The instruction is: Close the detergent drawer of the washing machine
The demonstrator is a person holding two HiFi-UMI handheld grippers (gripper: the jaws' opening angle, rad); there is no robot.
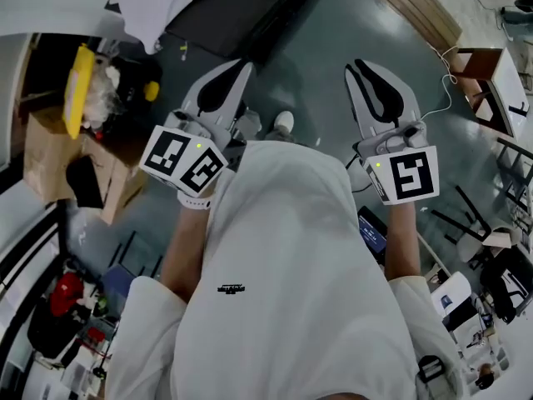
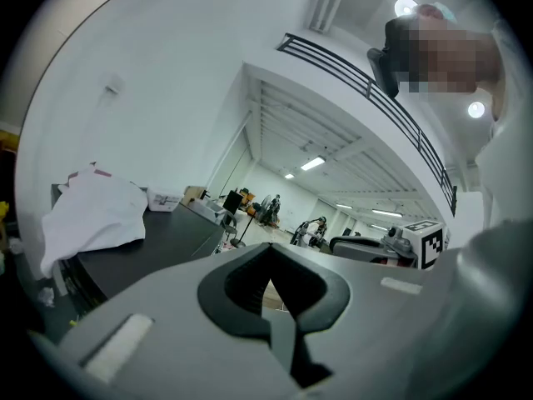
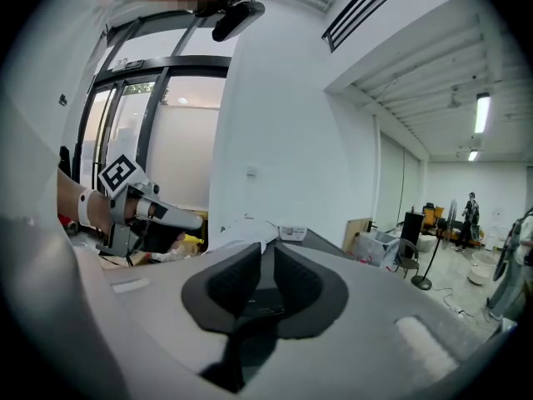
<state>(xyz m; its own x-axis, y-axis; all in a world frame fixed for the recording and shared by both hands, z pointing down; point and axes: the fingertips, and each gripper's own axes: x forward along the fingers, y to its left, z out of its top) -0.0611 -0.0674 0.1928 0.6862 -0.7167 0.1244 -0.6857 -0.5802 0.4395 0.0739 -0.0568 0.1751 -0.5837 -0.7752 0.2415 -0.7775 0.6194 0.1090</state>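
Lin: Closest to the lens in the head view is the person's white top (image 1: 283,290). Beyond it both arms are raised. The left claw (image 1: 233,69) and the right claw (image 1: 360,69) point toward the dark counter (image 1: 241,15), which carries a white cloth (image 1: 158,7).

Ana: And the detergent drawer?

Lin: It shows in no view, and I see no washing machine that I can be sure of. A white rounded body (image 1: 50,7) stands left of the counter, but I cannot tell what it is.

Ana: What does the left gripper view give?

Lin: The left claw (image 2: 268,248) is pressed together at the front, with only a hollow behind the meeting line. Nothing is in it and it touches nothing. The counter (image 2: 141,240) and the cloth (image 2: 92,215) are well apart from it, off to the left.

Ana: The right gripper view?

Lin: The right claw (image 3: 266,248) is slightly ajar, with a thin slit and nothing inside. A corner of the counter shows beyond it, and the left claw (image 3: 158,213) hangs to the left of that corner.

Ana: How should the closing be done well?

Lin: In my judgement the drawer front must first be brought into sight. Closing needs no grip. One claw, held together, should press the middle of the front panel and push straight along the drawer's travel, so that it does not skew and jam. It should go slowly until the panel sits flush, with the other claw kept aside.
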